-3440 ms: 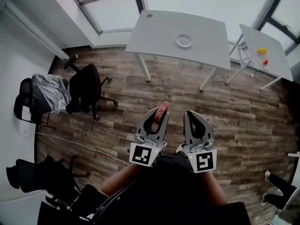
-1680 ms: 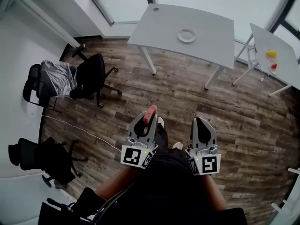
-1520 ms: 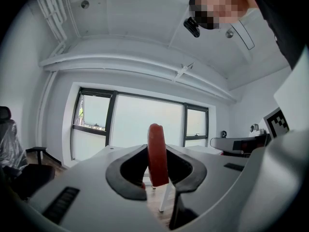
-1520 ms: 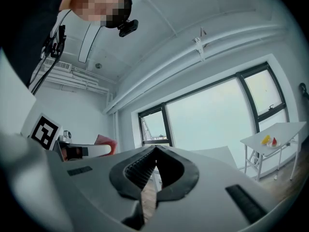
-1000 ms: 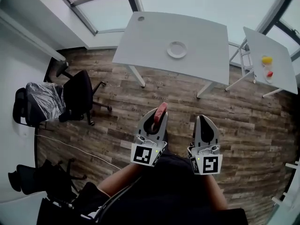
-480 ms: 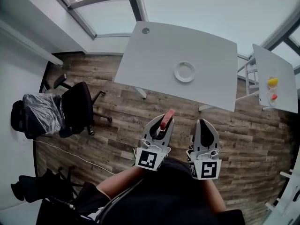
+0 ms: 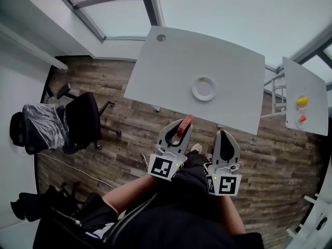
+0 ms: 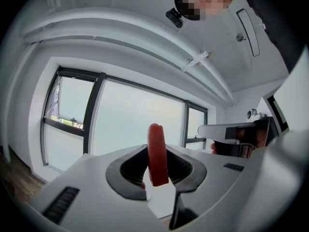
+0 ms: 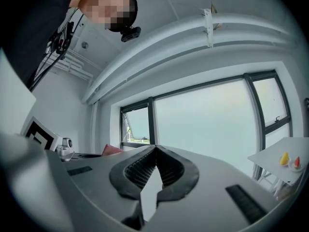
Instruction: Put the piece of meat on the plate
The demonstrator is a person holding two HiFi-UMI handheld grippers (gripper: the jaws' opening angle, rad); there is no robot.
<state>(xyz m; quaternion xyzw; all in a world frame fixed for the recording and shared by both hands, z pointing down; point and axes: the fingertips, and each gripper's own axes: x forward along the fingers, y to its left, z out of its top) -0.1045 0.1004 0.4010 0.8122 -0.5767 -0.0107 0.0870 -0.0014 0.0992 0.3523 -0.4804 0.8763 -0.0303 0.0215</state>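
Observation:
A red slab of meat point(image 7: 184, 125) stands on edge between the jaws of my left gripper point(image 7: 182, 127), which is shut on it; in the left gripper view the meat point(image 8: 157, 154) rises above the dark pads. The white plate point(image 7: 204, 88) lies on the grey table point(image 7: 171, 66), a little beyond and right of the meat. My right gripper point(image 7: 223, 137) is held level beside the left one, its jaws closed tip to tip on nothing, as the right gripper view point(image 9: 154, 151) shows. Both grippers hang over the table's near edge.
A black office chair point(image 7: 80, 115) and a second chair under a plastic cover point(image 7: 36, 126) stand on the wood floor at left. A smaller white table point(image 7: 306, 100) at right carries a yellow and a red item point(image 7: 301, 101). Windows run behind the table.
I have walked toward the grey table: it and the plate have grown larger and closer. Both grippers moved forward together, the meat still held in the left one.

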